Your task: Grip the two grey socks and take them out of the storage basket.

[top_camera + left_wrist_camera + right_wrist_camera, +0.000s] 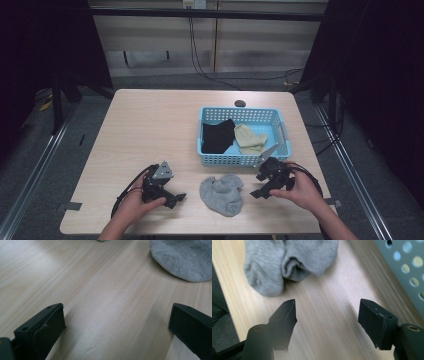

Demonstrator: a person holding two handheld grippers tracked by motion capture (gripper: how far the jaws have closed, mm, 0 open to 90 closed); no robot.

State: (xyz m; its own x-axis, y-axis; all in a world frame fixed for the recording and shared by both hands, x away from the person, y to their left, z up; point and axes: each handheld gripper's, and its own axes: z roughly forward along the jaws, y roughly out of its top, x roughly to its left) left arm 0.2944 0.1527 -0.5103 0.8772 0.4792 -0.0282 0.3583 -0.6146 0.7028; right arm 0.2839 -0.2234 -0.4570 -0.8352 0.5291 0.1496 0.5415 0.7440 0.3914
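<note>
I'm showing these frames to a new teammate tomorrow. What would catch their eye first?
Probably the blue basket on the far right part of the wooden table, with a black garment and a beige sock lying inside. Next, the crumpled grey sock on the table just in front of it, flanked by the left gripper and right gripper, both open and empty.

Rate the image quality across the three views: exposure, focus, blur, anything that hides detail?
High view: table evenly lit, surroundings very dark, overall soft; black garment in the blue basket shows no fold detail. Left gripper view: wood grain sharp mid-frame, the grey sock slightly soft, jaws near-black. Right gripper view: sock knit readable, basket wall blurred, pale glare streaks on the wood.
</note>
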